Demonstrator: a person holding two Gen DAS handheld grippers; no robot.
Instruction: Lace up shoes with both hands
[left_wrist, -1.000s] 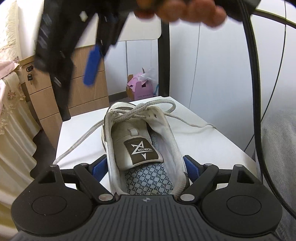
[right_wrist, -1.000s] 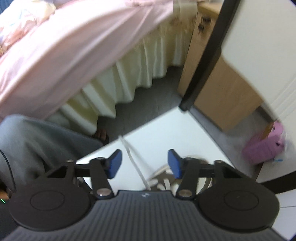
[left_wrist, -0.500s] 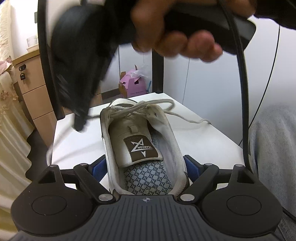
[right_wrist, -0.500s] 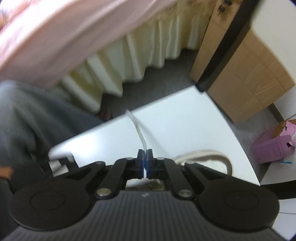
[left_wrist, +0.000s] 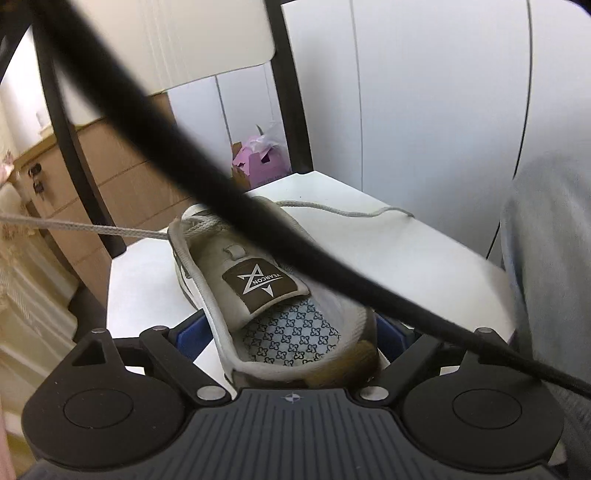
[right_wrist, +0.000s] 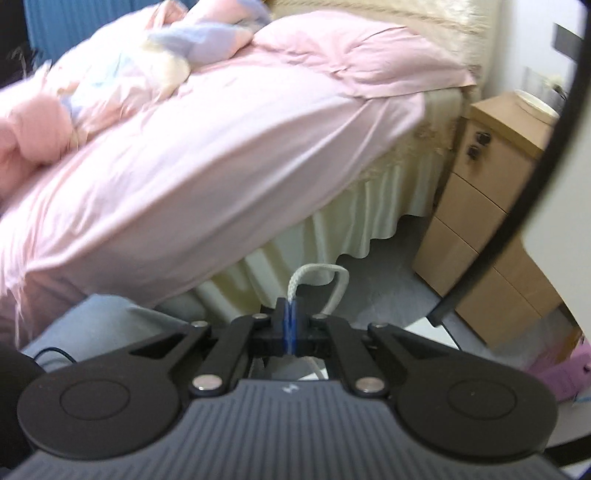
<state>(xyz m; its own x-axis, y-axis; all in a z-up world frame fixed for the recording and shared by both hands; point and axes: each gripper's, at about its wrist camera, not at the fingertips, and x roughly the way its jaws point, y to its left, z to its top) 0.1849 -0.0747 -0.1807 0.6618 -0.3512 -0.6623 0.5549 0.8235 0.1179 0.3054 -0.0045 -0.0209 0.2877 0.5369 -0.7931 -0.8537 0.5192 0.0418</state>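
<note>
1. Right tongs (right_wrist: 291, 317) were clamped on the shoelace (right_wrist: 320, 281), which looped up beyond the blue pads.
2. Left tongs (left_wrist: 295, 334) were opening, jaws set wide on either side of the shoe's heel; contact could not be told.
3. Shoe (left_wrist: 258, 288) sat mid-desk (left_wrist: 424, 258), heel at the near edge, one lace pulled taut past the left edge.
4. A black cable (left_wrist: 207, 177) crossed the left view.

Pink-covered bed (right_wrist: 207, 155) beside wooden drawers (right_wrist: 491, 229) — grey floor (right_wrist: 388, 280), white wall (left_wrist: 424, 92)
</note>
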